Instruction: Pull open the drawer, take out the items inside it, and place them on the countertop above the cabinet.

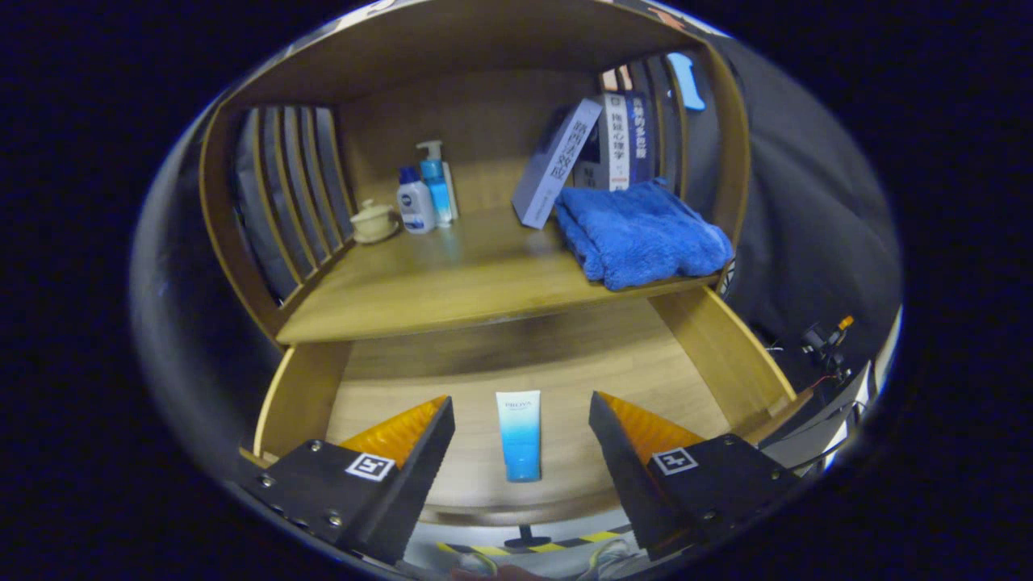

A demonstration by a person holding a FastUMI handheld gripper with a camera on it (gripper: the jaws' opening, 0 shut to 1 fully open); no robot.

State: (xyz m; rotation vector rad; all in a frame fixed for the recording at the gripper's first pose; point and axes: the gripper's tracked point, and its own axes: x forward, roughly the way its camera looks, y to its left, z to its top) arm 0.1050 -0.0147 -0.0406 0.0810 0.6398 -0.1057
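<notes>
Wooden drawer (710,347) pulled open, blue-and-white tube (518,434) lying inside between my spread jaws, blue towel (641,234) on the surface (452,282) above

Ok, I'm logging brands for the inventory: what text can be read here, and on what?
Tube in the open drawer, between the open gripper's fingers: small print near its top, too blurred to read.
Leaning box and books on the countertop: spine characters, too small to read surely.
Two bottles: labels unreadable.
</notes>
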